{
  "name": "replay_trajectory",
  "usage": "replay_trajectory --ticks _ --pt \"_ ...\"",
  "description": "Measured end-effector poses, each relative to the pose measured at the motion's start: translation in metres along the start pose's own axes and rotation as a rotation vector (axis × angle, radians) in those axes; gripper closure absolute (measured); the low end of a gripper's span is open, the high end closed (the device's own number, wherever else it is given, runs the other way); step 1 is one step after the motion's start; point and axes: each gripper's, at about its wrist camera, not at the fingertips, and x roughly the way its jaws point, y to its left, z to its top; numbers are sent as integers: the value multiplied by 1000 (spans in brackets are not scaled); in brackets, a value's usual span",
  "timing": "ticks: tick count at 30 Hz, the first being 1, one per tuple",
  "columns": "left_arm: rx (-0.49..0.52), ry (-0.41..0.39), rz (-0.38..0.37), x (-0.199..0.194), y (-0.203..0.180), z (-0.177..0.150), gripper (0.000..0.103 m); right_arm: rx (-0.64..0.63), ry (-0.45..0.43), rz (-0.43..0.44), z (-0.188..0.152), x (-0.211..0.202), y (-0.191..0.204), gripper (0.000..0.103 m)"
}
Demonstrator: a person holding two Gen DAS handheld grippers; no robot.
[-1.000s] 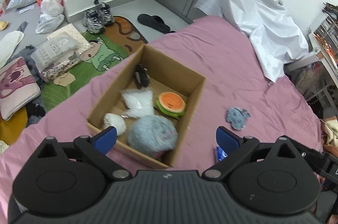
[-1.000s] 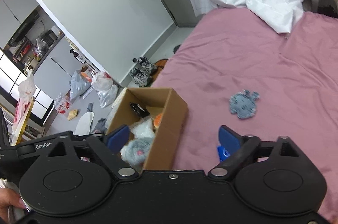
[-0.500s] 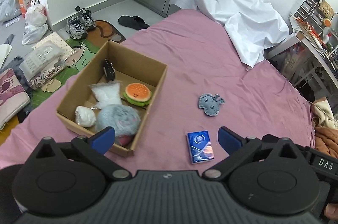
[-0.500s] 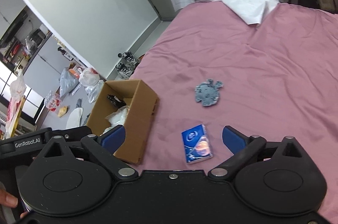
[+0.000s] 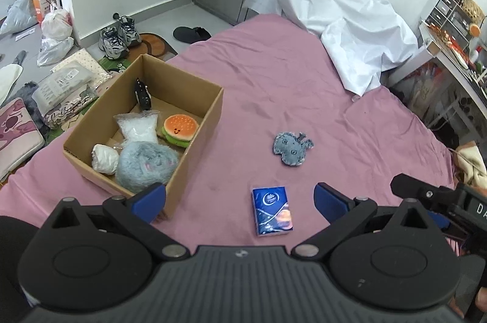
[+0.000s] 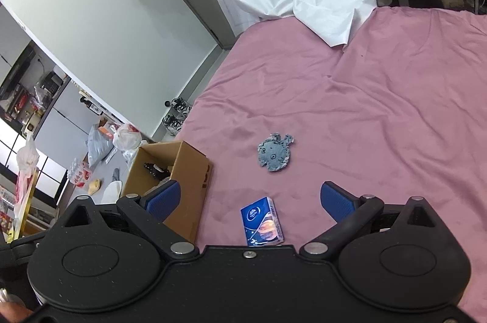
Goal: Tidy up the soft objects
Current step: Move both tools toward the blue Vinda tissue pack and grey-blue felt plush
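While both grippers are held above the near edge of the pink bed (image 5: 274,73), their jaws are spread wide and nothing is gripped. A blue tissue pack (image 5: 271,210) is seen flat on the sheet, between the fingertips of the left gripper (image 5: 240,199) though below them and untouched; in the right wrist view the same pack (image 6: 262,222) is found between the blue pads of the right gripper (image 6: 249,198), nearer the left pad. A grey plush toy (image 5: 291,148) is laid farther out toward the middle of the bed, well apart from either pair of jaws and from the pack. A cardboard box (image 5: 201,137) is set at the left edge of the bed, just beside the left finger of each gripper. Inside it a fluffy grey-blue plush (image 5: 145,166), a burger plush (image 5: 180,129), a clear bag of white filling (image 5: 137,128), a white bundle (image 5: 105,161) and a small black item (image 5: 142,94) are kept. A crumpled white sheet (image 5: 334,12) is draped over the far corner of the bed.
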Motion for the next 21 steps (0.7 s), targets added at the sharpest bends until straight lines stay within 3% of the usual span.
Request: replay_trajectory --ticks 14,21 --pt "-104 17 15 47 -23 -21 4 12 48 27 13 30 -20 6" --pt "-138 63 27 81 -32 -31 15 18 93 38 18 52 -29 18"
